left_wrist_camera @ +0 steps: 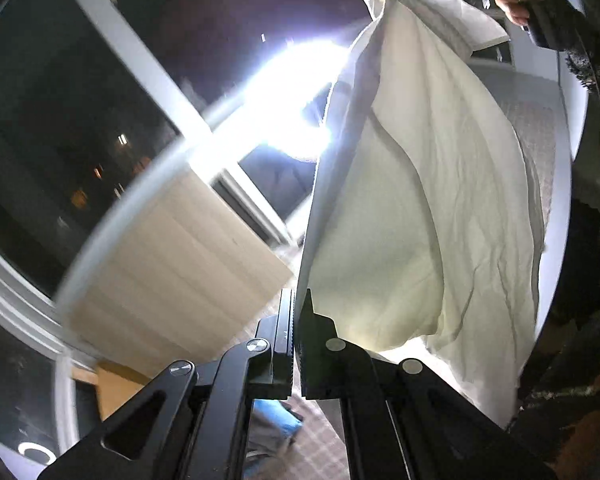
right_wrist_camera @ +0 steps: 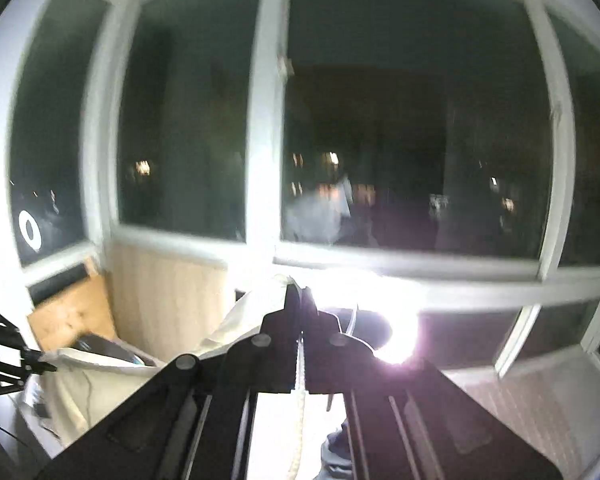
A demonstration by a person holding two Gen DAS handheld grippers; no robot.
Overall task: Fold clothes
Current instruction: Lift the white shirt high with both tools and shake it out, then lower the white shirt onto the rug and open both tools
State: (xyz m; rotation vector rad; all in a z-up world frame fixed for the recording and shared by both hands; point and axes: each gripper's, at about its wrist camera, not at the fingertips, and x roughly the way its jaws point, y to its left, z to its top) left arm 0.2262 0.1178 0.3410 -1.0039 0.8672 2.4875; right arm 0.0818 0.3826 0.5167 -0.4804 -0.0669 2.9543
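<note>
I hold a cream cloth [left_wrist_camera: 420, 200] up in the air, stretched between both tongs so it hangs flat for folding. My left tongs [left_wrist_camera: 296, 320] pinch one edge, fully closed on it. My right tongs [right_wrist_camera: 300, 312] clamp the other edge, the cloth trailing toward eight o'clock, before a dark window [right_wrist_camera: 400, 120].

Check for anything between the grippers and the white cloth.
Nothing visible: the left gripper and right gripper are each already shut on an edge of the white cloth, which hangs between them.
</note>
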